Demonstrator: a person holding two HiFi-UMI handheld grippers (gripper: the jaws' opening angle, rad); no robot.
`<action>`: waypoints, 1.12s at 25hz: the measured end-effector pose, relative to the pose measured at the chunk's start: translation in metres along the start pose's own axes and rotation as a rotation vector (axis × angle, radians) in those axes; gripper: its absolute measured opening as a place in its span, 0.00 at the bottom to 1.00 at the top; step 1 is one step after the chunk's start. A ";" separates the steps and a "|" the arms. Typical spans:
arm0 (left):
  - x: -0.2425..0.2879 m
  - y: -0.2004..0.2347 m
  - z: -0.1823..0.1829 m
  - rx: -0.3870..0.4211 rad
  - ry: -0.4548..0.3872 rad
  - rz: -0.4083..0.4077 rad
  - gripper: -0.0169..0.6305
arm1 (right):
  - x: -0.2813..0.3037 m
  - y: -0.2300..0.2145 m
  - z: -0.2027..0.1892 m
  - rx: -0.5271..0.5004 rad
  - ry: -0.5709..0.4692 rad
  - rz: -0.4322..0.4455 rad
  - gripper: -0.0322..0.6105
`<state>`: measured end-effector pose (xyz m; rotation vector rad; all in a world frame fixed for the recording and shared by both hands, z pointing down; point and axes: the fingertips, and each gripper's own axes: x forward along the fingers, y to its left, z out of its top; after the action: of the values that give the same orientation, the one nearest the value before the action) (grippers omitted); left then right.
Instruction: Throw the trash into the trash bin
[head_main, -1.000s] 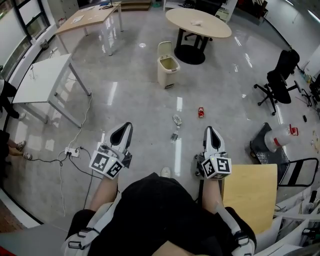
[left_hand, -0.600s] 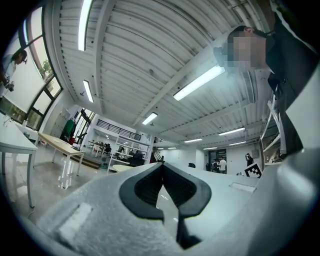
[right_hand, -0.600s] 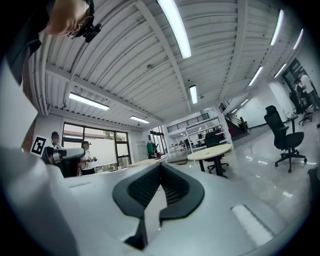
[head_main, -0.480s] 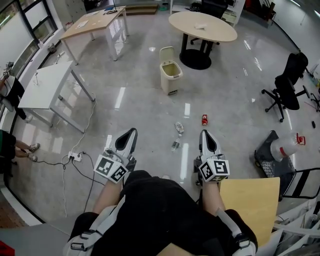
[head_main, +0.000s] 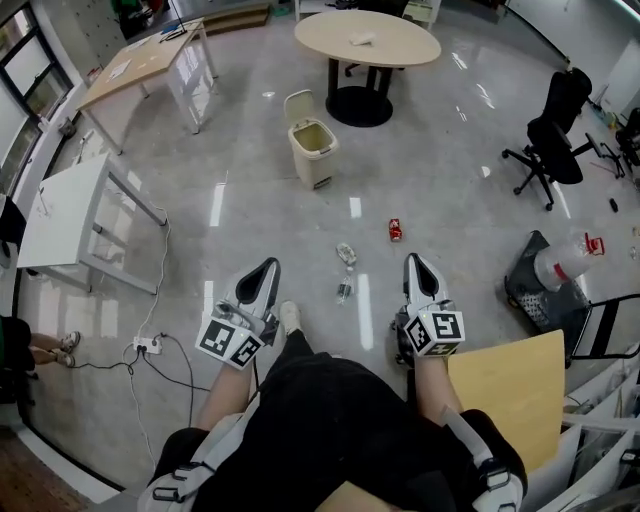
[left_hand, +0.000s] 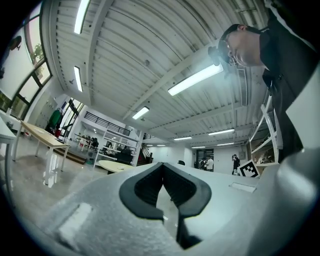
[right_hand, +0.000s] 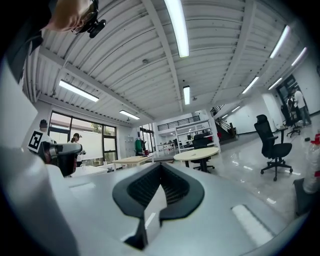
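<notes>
Left gripper and right gripper pinched closed, empty. Red can at right gripper's 12 o'clock: best open first, stoop low.

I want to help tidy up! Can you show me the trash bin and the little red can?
trash bin (head_main: 317, 166), head view, on its front wall below the open top.
red can (head_main: 395, 230), head view, on the middle of the can.

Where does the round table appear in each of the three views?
Head view: round table, top centre.
Left gripper view: round table, left of centre.
Right gripper view: round table, right of centre.
Shared landmark: long wooden table, left of it in every view.
</notes>
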<state>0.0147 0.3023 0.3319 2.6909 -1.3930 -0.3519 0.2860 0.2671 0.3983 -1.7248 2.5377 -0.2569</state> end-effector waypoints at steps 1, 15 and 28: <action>0.009 0.008 -0.001 -0.007 -0.002 -0.014 0.03 | 0.007 -0.002 0.003 -0.011 -0.002 -0.015 0.06; 0.093 0.112 -0.011 -0.010 0.039 -0.110 0.03 | 0.131 0.013 0.017 -0.070 0.004 -0.018 0.06; 0.112 0.161 -0.075 -0.030 0.170 -0.108 0.03 | 0.190 0.020 -0.052 -0.049 0.159 -0.015 0.06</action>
<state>-0.0326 0.1163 0.4161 2.7052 -1.1907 -0.1467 0.1893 0.1039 0.4542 -1.8100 2.6632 -0.3487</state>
